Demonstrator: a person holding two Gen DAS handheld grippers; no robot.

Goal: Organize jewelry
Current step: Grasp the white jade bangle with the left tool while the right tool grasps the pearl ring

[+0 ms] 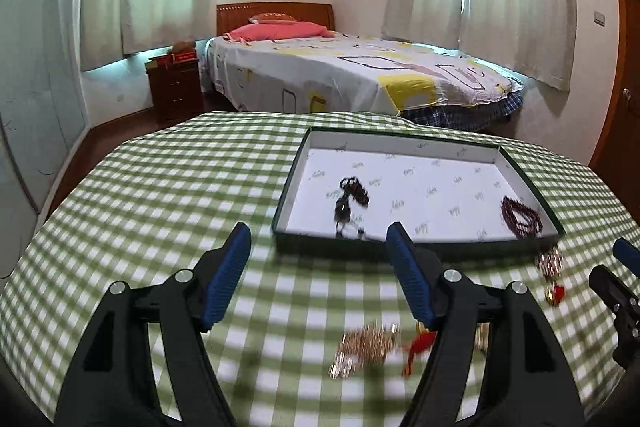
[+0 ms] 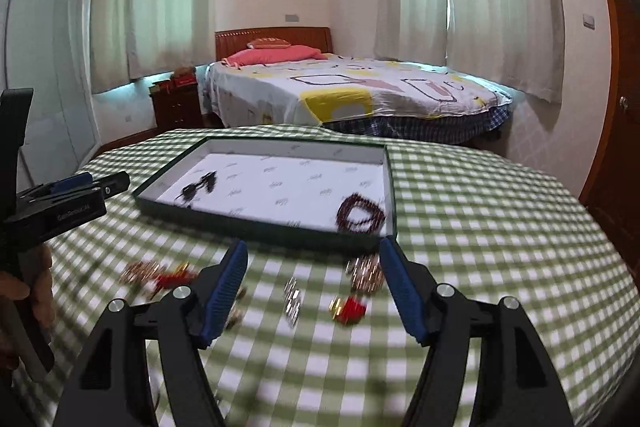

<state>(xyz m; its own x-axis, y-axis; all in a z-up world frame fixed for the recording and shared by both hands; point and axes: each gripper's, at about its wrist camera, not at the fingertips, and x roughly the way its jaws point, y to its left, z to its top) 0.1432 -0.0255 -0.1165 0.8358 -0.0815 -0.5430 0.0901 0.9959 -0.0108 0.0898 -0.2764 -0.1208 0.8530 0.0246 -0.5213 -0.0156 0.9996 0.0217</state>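
Note:
A shallow dark-green tray with a white printed lining stands on the green checked tablecloth; it also shows in the right wrist view. In it lie a dark beaded necklace and a coiled dark-red bead bracelet. On the cloth lie a gold piece with a red tassel, another gold and red piece and a small silvery piece. My left gripper is open and empty above the cloth. My right gripper is open and empty.
The table's round edge curves close behind the tray. Beyond it stand a bed, a wooden nightstand and curtained windows. The right gripper's tip shows at the right of the left wrist view. The left gripper body and the hand holding it show at the left of the right wrist view.

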